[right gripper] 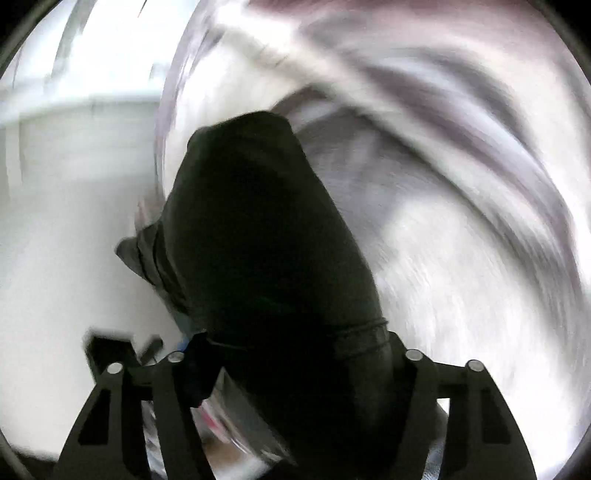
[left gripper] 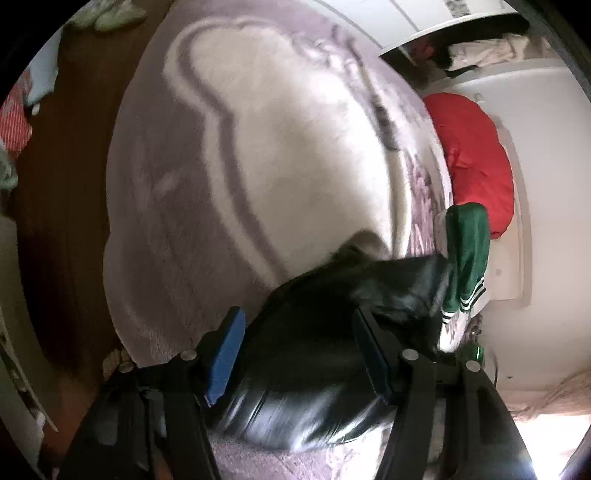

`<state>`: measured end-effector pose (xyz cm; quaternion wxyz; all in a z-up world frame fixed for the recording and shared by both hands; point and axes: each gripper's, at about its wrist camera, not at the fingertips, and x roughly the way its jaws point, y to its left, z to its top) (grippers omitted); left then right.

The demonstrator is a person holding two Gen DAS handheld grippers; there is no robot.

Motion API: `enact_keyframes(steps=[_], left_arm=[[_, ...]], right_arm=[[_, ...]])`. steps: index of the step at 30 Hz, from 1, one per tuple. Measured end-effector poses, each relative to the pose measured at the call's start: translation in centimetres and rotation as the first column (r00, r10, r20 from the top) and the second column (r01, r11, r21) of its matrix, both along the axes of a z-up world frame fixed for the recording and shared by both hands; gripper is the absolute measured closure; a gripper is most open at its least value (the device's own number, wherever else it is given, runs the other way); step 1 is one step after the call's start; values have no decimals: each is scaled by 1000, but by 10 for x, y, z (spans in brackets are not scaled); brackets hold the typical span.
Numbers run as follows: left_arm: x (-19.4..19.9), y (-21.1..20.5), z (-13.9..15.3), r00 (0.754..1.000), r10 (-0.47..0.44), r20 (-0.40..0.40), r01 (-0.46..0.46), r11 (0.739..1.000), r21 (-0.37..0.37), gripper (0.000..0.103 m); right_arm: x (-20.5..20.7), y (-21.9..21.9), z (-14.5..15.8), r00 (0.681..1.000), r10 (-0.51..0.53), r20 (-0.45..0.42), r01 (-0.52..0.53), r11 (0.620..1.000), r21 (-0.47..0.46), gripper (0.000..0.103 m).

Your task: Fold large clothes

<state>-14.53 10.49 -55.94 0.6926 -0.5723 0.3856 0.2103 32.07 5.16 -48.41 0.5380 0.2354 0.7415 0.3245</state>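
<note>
1. Black garment (left gripper: 295, 369), glossy and bunched, lies on the bed at the near edge of the blanket (left gripper: 240, 166); in the right wrist view it (right gripper: 266, 240) rises as a dark, sleeve-like fold.
2. No brand, label or writing can be read anywhere; the right wrist view is badly blurred.
3. Left claw (left gripper: 299, 354): its blue pads (left gripper: 225, 358) stand apart on either side of the black cloth; whether they press on it I cannot tell.
4. Right claw (right gripper: 291, 354): the black cloth fills the gap between its fingers and hides the pads, so I cannot tell whether it is clamped.
5. Blanket is pale lilac with a large white patch outlined in darker purple.
6. Green garment (left gripper: 465, 258) with white stripes hangs just beside the black one, at the blanket's right edge.
7. Red cushion (left gripper: 476, 162) lies beyond it, against white furniture.
8. Pale shoes (left gripper: 110, 14) sit on the dark floor, upper left.
9. Shelf (left gripper: 480, 48) at upper right holds crumpled clothes.
</note>
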Motion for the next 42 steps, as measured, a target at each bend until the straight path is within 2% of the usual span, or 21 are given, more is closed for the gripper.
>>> enact_keyframes(steps=[1, 3, 5, 6, 7, 9, 11, 16, 17, 18, 20, 21, 26, 27, 29, 31, 34, 35, 36, 39, 42], left_arm=[[-1, 1, 4, 1000, -5, 7, 5, 1000, 17, 45], [4, -1, 9, 1000, -18, 4, 18, 999, 48, 45], [14, -8, 6, 999, -45, -1, 45, 998, 51, 45], [20, -14, 1, 998, -57, -14, 57, 997, 45, 45], [22, -21, -6, 997, -73, -23, 73, 997, 21, 45], [32, -36, -18, 995, -97, -32, 96, 995, -38, 45], [45, -55, -33, 990, -130, -46, 125, 988, -89, 45], [77, -84, -50, 983, -168, -81, 159, 982, -99, 45], [82, -86, -52, 982, -166, -94, 159, 984, -81, 54], [86, -86, -54, 979, -168, -114, 162, 985, -62, 64], [91, -85, -66, 975, -166, -151, 158, 985, -66, 64], [89, -83, -74, 978, -153, -142, 141, 985, -96, 65], [85, -74, -94, 987, -124, -103, 107, 982, -156, 61], [85, -74, -95, 987, -125, -97, 108, 981, -161, 61], [80, -68, -94, 991, -106, -77, 88, 975, -206, 59], [74, -63, -85, 994, -90, -67, 70, 964, -255, 59], [60, -52, -57, 998, -37, -48, 26, 979, -203, 53], [57, -48, -51, 999, -25, -36, 18, 983, -184, 41], [57, -43, -46, 999, -14, -33, 9, 987, -162, 34], [68, -29, -54, 999, -21, -50, 15, 993, -121, 34], [90, -24, -82, 995, -62, -80, 49, 987, -155, 34]], right_arm=[[-6, -23, 3, 993, -121, -3, 121, 993, 9, 39], [-29, -76, 8, 917, -399, -1, 399, 917, 15, 40], [-60, -114, 2, 822, -569, -23, 567, 822, -53, 33], [-68, -122, -4, 818, -572, -56, 565, 818, -106, 23], [-76, -127, -11, 836, -536, -114, 514, 840, -175, 19], [-83, -135, -17, 862, -472, -186, 436, 876, -205, 17], [-79, -152, 5, 892, -417, -174, 377, 899, -223, 17], [-26, -186, 96, 940, -320, 121, 340, 912, -230, 17], [-12, -181, 112, 948, -292, 128, 312, 931, -187, 18], [4, -167, 115, 959, -262, 105, 274, 954, -124, 24], [31, -126, 102, 983, -182, -1, 182, 983, -12, 36], [39, -105, 93, 989, -147, -33, 147, 989, -1, 48], [77, -61, 18, 997, -79, 13, 79, 962, -263, 89], [83, -56, 4, 998, -57, 37, 66, 947, -316, 103], [93, -48, -6, 998, -43, 48, 55, 948, -314, 103], [99, -49, 8, 999, -30, 19, 34, 953, -300, 103], [96, -60, 51, 998, 14, 67, 4, 964, -268, 98], [95, -67, 61, 995, 25, 94, 2, 961, -277, 91], [90, -73, 75, 992, 40, 119, -4, 957, -289, 73], [70, -91, 96, 989, 38, 144, 9, 950, -311, 34], [50, -112, 92, 992, 1, 127, 45, 935, -353, 31]])
